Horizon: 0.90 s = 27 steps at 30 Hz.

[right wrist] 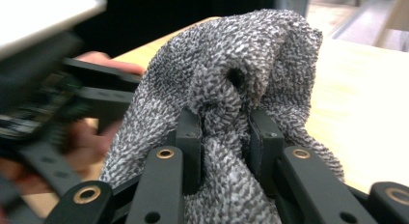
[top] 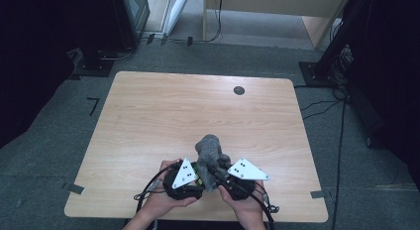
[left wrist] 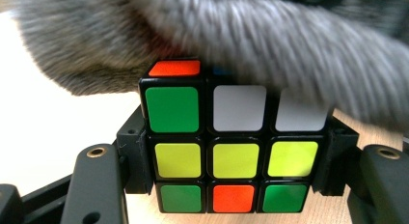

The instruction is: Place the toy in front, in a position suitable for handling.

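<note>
High view places both tools close together near the person's edge of the tabletop (top: 148, 116), with a grey cloth (top: 212, 151) bunched up between and just above them. The left tool (left wrist: 236, 151) is clamped on a puzzle cube (left wrist: 236, 151): its two black jaws press the cube's left and right sides, the green, white, yellow and orange face turned back toward that tool's camera, so the cube sits squarely between its jaws. The right tool (right wrist: 224, 137) has its jaws drawn in on a thick fold of the cloth, which rises in front of that tool and droops over both sides of its jaws; the pads bite into the knit.

The work in hand looks like wiping the cube with the cloth. In the left gripper view the cloth lies across the cube's far top edge and covers part of the upper right white tile, so contact is already made there. To do it well, the left tool should hold the cube still and level, keeping its squeeze on the side faces so no layer twists. The right tool should keep a firm pinch and drag the fold across the face toward itself in even strokes, pressing lightly. Too hard a push could lever the cube out from between the left jaws; too loose a pinch and the cloth slips free. Loose drape hanging below the right tool may snag on the left tool's jaws.
</note>
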Motion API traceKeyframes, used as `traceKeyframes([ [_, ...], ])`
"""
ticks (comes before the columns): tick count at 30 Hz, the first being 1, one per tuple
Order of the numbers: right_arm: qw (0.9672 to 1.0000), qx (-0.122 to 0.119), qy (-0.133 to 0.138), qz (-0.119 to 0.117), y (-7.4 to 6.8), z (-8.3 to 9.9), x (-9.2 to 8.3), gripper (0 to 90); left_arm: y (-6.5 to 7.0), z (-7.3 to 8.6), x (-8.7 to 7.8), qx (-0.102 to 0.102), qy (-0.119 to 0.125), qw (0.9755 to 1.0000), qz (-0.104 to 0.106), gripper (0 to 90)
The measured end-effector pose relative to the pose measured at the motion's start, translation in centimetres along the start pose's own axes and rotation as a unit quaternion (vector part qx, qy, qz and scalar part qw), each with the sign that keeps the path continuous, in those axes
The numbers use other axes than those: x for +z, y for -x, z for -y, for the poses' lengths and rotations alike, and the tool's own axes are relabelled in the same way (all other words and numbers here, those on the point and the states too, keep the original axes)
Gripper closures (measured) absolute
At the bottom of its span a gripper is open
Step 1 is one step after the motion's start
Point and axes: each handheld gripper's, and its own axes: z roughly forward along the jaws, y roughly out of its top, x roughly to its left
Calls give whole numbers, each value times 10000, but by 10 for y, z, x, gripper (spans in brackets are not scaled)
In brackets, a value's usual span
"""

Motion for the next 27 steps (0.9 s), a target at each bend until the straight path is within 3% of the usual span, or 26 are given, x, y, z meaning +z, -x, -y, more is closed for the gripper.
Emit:
traceKeyframes([
  [2, 10000, 28, 20, 18, 3, 2, 0, 717, -5, 1, -2, -72, -10, 10000, -58, 338],
  [5, 9999, -155, 66, -28, -4, 1, 2, 714, -10, 3, -2, -203, -60, 9996, -170, 337],
  [10, 9990, -360, 76, -252, -19, 0, 3, 708, -2, 3, 3, -185, -68, 9994, -274, 337],
  [14, 9993, -193, 124, -311, -11, 0, 2, 707, 4, 1, 4, -11, -6, 9997, -233, 338],
  [18, 10000, 7, 55, -60, 0, 0, 1, 711, -2, 2, 0, -85, 42, 9995, -298, 338],
  [21, 10000, 92, 0, -7, 4, 2, 2, 713, -7, 4, -1, -188, 21, 9993, -321, 338],
  [23, 10000, 7, 6, -14, -1, 2, 2, 712, -5, 4, 1, -196, -10, 9993, -325, 338],
  [26, 9994, -235, 47, -257, -12, 1, 3, 710, -2, 4, 3, -140, -43, 9995, -264, 337],
  [27, 9990, -339, 51, -293, -17, 0, 3, 710, 2, 3, 4, -10, -45, 9997, -230, 337],
])
